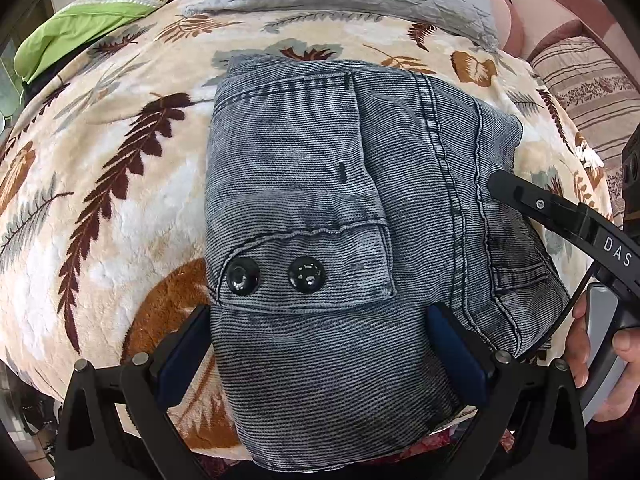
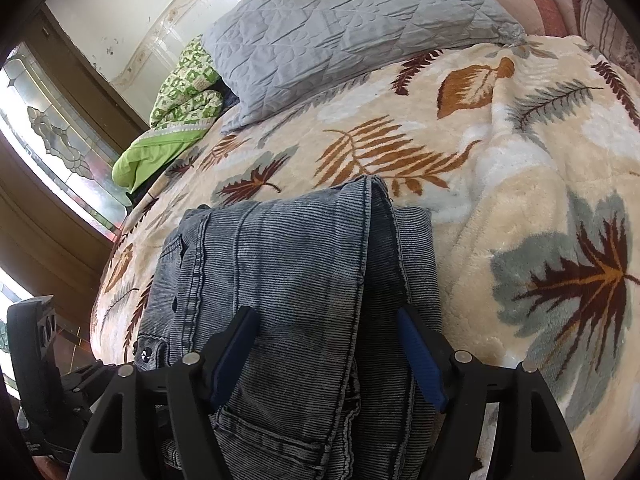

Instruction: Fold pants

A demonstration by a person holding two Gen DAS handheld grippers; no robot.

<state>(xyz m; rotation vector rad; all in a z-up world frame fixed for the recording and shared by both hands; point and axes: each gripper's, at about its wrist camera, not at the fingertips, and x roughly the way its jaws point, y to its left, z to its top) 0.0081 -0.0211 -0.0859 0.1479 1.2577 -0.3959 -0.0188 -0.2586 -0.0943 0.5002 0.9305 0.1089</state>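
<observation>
Folded grey pants (image 1: 320, 208) are being straddled on the leaf-patterned blanket (image 1: 112, 184) by the spread, unclenched left gripper (image 1: 320, 356) and right gripper (image 2: 326, 356), nothing being grasped.

— What do your own cameras show of you?

— My left gripper (image 1: 320, 356) has black, angular finger arms with triangular cut-outs, silver round pins at the pivots, and dark blue pads (image 1: 182, 354) on the inner faces. My right gripper (image 2: 326, 360) is built the same way: black frame, silver pins, and ribbed blue pads (image 2: 422, 364).

— Any markings?

— In the left wrist view, one black finger of my right gripper carries a small silver screw and the white letters "DAS". A thin black cable (image 1: 566, 316) runs beside its pale grey handle, where a hand (image 1: 600, 344) shows. Whether there is a sleeve, I cannot tell.
</observation>
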